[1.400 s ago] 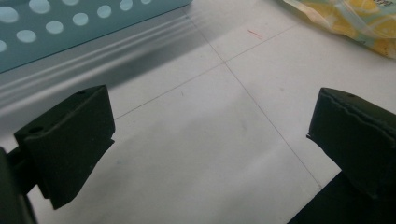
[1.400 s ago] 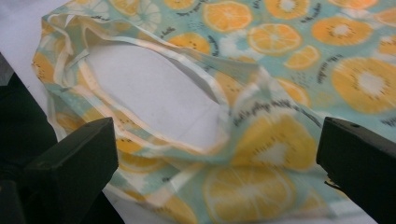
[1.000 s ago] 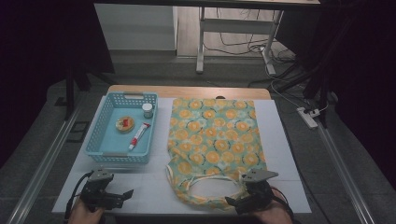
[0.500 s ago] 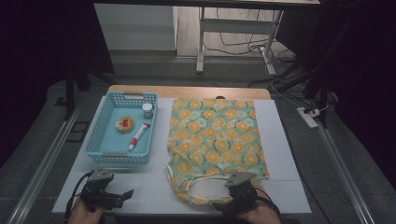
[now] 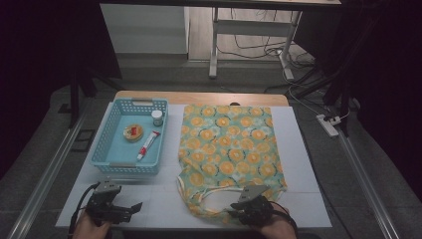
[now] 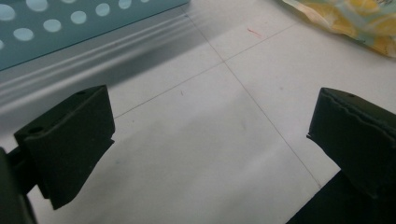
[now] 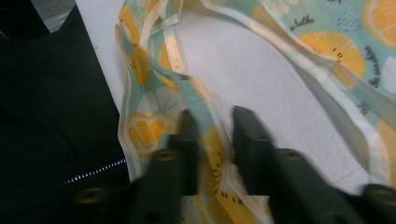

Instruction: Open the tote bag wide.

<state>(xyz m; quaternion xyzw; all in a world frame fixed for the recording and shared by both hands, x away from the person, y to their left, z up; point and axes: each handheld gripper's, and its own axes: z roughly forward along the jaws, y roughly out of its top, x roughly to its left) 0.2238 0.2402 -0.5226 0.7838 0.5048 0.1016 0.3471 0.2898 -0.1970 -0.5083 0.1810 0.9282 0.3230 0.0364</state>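
The right gripper (image 5: 238, 212) is pinching the near edge of the fruit-print cloth (image 5: 229, 149); its jaws have just been closing, and in the right gripper view they are standing nearly together with a fold of the cloth's pale trimmed strap (image 7: 212, 140) caught between them. The left gripper (image 5: 130, 208) is resting low over the bare table near the front left corner, its jaws spread wide and touching nothing; in the left gripper view only the white tabletop (image 6: 201, 154) is lying between them.

The cloth is lying flat on the middle of the table, just right of the basket, with its looped straps bunching at the near edge by the right gripper.

A light blue plastic basket (image 5: 112, 142) is sitting on the left side of the table. It is holding a round biscuit-like thing (image 5: 133, 132), a small white jar (image 5: 157, 117) and a white-and-red tube (image 5: 148, 145).

The table (image 5: 298, 164) is showing a white top with a wooden strip at its far edge. Beyond it, cables are trailing across a dim floor beside a metal stand (image 5: 215, 45).
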